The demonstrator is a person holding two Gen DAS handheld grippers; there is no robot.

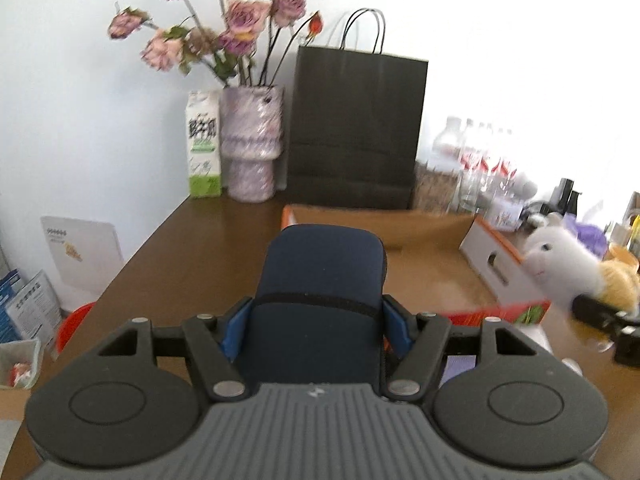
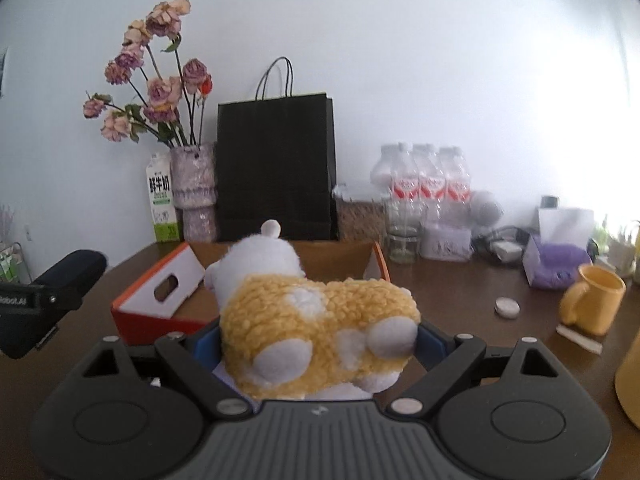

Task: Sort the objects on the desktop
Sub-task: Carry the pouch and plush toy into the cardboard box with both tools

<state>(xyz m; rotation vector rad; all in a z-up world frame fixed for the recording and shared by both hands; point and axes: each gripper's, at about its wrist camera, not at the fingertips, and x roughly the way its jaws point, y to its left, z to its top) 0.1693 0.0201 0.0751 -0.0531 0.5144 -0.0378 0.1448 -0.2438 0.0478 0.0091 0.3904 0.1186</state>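
My left gripper (image 1: 316, 330) is shut on a dark navy case (image 1: 320, 280), its blue pads (image 1: 236, 330) pressing both sides, held above the brown desk (image 1: 192, 248). My right gripper (image 2: 318, 342) is shut on a yellow and white plush toy (image 2: 316, 320), raised over the desk. An open cardboard box (image 1: 492, 256) with orange and white flaps lies just ahead of both grippers. The plush toy (image 1: 568, 268) and the right gripper show at the right edge of the left wrist view. At the left edge of the right wrist view the navy case (image 2: 72, 266) appears.
A black paper bag (image 1: 356, 128), a vase of dried flowers (image 1: 252, 144) and a milk carton (image 1: 204, 148) stand along the back wall. Water bottles (image 2: 424, 184), a glass (image 2: 402, 244), a purple item (image 2: 560, 264), a yellow mug (image 2: 592, 300) and a small round lid (image 2: 507, 307) crowd the right side.
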